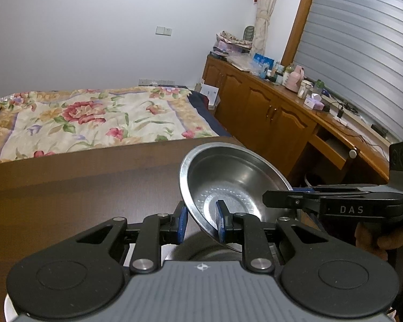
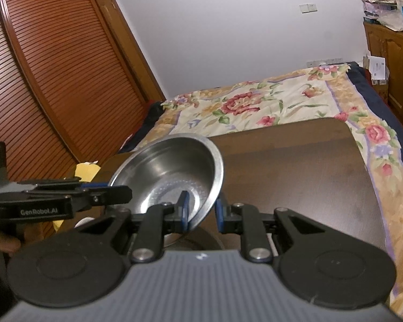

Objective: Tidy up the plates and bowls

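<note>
We see 1 steel bowl (image 1: 228,187) held tilted above the dark wooden table (image 1: 80,201), its hollow turned toward both cameras and its rim standing on a slant. The left gripper (image 1: 201,220) straddles the bowl's near-left rim: its right blue pad (image 1: 219,218) sits inside the bowl against the wall, while the left pad (image 1: 183,218) is outside, with a visible gap between that pad and the metal, so the jaws stand partly apart around the rim and we cannot tell whether they truly pinch it. In the right wrist view the right gripper (image 2: 201,212) does the mirror thing on the bowl's (image 2: 169,177) other side: 1 blue pad (image 2: 184,209) lies inside against the wall, the other pad (image 2: 219,212) just outside the rim, the jaws narrowed to about the rim's thickness, though we cannot say for sure that both pads touch. Each view also catches the other gripper from the side, reaching in level to the bowl's edge. A hand (image 1: 376,238) shows at the right gripper's handle in the left view. Below the bowl, close under the grippers, a rounded dark shape is dimly visible, too hidden to name. Beyond the table lies a bed (image 1: 94,118) with a floral cover, a wooden cabinet (image 1: 268,112) cluttered with bottles to the right, and a slatted wardrobe (image 2: 40,80) to the left.
</note>
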### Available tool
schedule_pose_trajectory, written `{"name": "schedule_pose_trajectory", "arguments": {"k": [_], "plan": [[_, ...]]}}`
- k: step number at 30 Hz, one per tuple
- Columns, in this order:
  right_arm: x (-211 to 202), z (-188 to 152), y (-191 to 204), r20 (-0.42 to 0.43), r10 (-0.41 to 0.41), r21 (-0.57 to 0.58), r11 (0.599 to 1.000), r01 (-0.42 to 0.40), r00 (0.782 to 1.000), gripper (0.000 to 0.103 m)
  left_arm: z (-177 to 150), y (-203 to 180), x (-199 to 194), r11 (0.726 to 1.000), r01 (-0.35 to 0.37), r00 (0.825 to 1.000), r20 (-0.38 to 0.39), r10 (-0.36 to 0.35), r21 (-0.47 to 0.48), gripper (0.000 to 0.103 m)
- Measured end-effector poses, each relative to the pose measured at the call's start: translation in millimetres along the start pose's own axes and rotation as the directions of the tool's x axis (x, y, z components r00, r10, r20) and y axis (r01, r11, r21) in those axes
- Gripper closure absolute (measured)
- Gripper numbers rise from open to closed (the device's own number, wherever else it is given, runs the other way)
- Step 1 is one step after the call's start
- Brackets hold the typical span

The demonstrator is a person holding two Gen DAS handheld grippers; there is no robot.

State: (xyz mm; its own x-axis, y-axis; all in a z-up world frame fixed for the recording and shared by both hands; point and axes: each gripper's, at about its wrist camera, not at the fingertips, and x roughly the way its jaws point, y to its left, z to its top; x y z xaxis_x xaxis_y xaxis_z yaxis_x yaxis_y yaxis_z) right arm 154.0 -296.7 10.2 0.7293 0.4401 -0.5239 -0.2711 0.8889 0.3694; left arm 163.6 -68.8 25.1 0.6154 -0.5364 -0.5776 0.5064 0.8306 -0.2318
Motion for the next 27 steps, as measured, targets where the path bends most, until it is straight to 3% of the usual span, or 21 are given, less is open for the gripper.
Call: {"name": "schedule_pose_trajectory", "arguments": {"k": [10, 21, 27], "plan": [[-6.8, -35.3, 11.2, -0.025, 0.008, -0.013, 1.0, -0.008, 1.0, 0.081, -39.6, -6.4, -17.3, 1.0, -0.027, 1.0, -0.001, 0.027, -0.014, 0.079], [-17.7, -50.6, 20.8, -0.059, 0.036, -0.023, 0.999, -0.038, 0.998, 0.081, -75.9, -10.7, -31.2, 0.998, -0.047, 0.999, -0.01, 0.047, -0.052, 0.078], [-12.1, -60.9, 27.9, -0.06, -0.002, -0.073, 0.997, -0.003, 0.998, 0.081, -85.3, -6.0, -29.1, 0.997, -0.054, 0.998, -0.026, 0.053, -0.061, 0.079]]}}
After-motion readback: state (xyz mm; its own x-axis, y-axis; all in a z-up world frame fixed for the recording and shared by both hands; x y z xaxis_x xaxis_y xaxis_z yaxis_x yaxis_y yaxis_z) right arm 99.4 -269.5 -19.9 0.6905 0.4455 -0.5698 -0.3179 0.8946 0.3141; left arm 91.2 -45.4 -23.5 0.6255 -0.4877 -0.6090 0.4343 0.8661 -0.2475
